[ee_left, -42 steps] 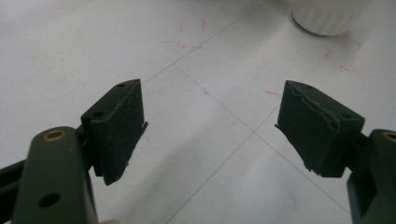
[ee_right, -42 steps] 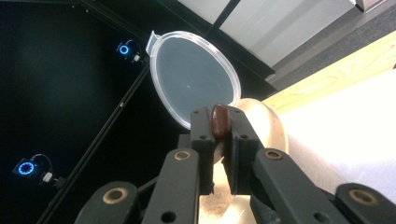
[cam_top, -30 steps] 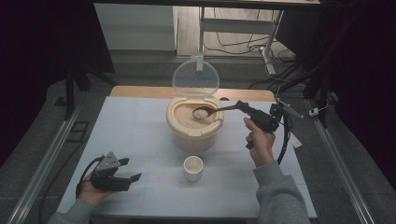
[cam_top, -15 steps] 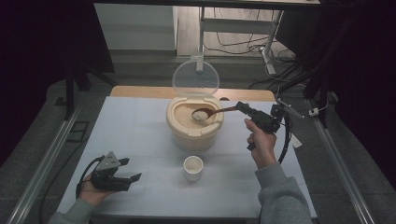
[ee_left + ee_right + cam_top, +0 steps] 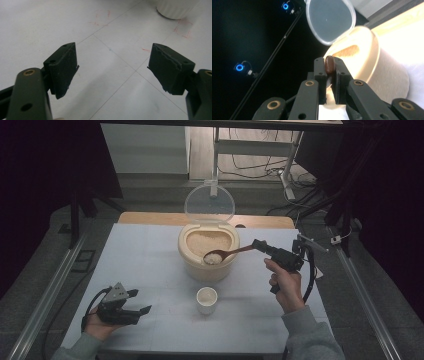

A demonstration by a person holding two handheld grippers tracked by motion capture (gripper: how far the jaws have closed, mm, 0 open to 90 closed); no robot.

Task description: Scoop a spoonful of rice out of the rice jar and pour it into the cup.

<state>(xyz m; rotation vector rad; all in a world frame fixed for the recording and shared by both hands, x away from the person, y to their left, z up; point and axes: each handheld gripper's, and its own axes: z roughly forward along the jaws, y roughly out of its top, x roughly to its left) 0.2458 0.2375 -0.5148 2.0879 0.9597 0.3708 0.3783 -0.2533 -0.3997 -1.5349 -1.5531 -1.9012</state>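
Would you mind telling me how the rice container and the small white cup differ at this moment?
The rice container is beige and much larger; the cup is white and small. The container holds rice under a raised clear lid; the cup has no lid and looks empty. Both stand upright on the table.

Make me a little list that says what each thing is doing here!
Right claw: shut on the spoon
Spoon: holds rice, bowl end over the tub
Tub: lid open and standing up, rice inside
Cup: upright on the table, in front of the tub
Left claw: open, nothing in it, low over the table
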